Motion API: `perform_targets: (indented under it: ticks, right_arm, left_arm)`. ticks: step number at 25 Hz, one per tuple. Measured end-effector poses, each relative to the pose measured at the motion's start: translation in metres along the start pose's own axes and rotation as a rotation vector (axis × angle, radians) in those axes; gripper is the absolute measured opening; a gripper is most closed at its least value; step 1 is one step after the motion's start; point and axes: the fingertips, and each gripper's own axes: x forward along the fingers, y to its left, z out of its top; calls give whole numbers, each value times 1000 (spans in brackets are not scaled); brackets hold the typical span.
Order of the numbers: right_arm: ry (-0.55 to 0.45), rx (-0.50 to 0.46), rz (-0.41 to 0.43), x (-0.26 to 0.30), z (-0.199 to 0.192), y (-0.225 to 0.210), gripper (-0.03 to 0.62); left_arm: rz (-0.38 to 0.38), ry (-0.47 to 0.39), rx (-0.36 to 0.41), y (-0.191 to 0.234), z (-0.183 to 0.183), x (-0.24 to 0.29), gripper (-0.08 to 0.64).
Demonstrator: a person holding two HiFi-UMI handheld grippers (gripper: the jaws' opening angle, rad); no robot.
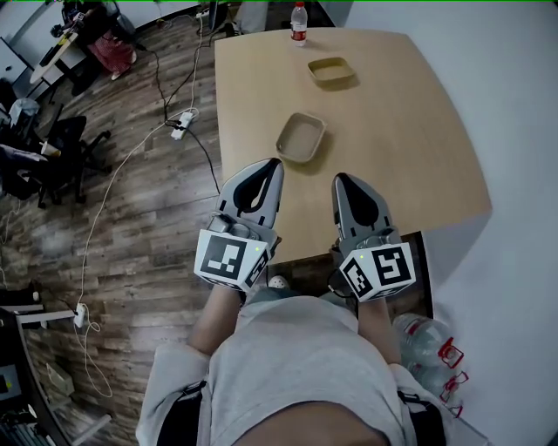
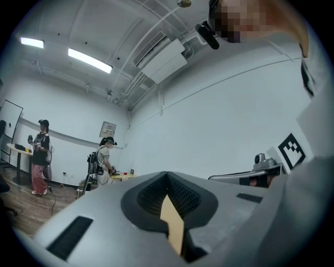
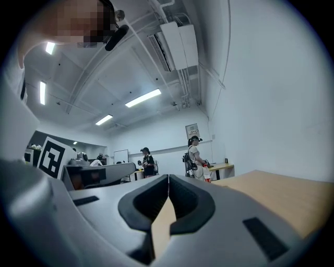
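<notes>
Table (image 1: pixel 418 148) edge half-hidden, left gripper (image 1: pixel 275 163), right gripper (image 1: pixel 339 178) closed

tray (image 1: pixel 301 138) on table (image 1: pixel 410 165), bottle (image 1: pixel 299 23) behind

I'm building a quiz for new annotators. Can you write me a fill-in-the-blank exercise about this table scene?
The jaws of the left gripper and the right gripper are both ____. The wooden table bears ____ tan trays, a nearer tray and a farther tray. The bottle at the table's far edge wears a ____ label. Missing words: shut; two; red.
</notes>
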Motion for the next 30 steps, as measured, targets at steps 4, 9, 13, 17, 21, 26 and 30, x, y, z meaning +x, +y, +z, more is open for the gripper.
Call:
perform_targets:
  ticks: [4, 9, 13, 17, 21, 26, 30]
  right_arm:
    - [11, 21, -52, 4, -7, 1, 12]
    - [37, 30, -97, 4, -18, 4, 12]
    - [61, 57, -127, 6, -26, -3, 14]
    - [89, 71, -147, 9, -33, -15, 14]
    - [105, 99, -149, 25, -41, -30, 14]
    - [153, 144, -146, 51, -59, -53, 14]
    - [202, 183, -150, 74, -75, -72, 14]
  left_arm:
    - [-40, 7, -13, 7, -6, 4, 14]
    - [-79, 18, -25, 8, -15, 5, 15]
    - [-98, 26, -38, 8, -21, 11, 14]
    - [-103, 33, -45, 7, -26, 19, 14]
    - [-94, 41, -43, 16, -31, 33, 15]
    - [-85, 53, -37, 29, -35, 54, 14]
    - [-69, 67, -36, 40, -42, 71, 14]
